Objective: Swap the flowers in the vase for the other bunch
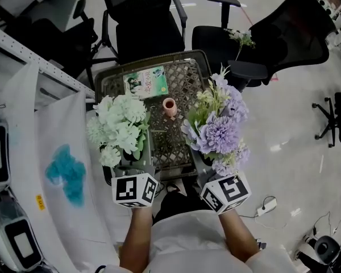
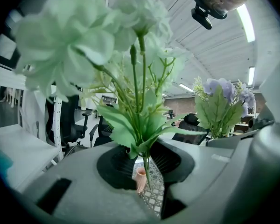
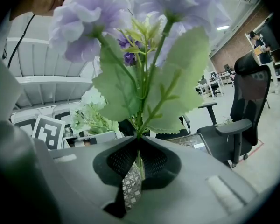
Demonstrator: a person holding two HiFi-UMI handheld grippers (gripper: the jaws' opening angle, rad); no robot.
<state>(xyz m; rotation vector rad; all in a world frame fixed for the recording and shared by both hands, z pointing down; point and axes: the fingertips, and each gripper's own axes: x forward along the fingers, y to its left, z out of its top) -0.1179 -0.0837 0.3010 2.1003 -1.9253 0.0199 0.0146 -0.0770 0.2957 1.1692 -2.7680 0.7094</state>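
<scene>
Both bunches are in the air. Your left gripper [image 1: 132, 169] is clamped on the white bunch [image 1: 118, 127] stems, and your right gripper [image 1: 209, 172] is nipped nearly closed on the purple bunch [image 1: 219, 132] stem. The vase [image 1: 169, 106] stands empty mid-table [image 1: 184, 75], between and beyond them. Both stems run vertical, heads up, cut ends down (good for insertion). Centre the incoming bunch over the narrow mouth, keep it plumb and lower slowly. Park the other one well clear.
</scene>
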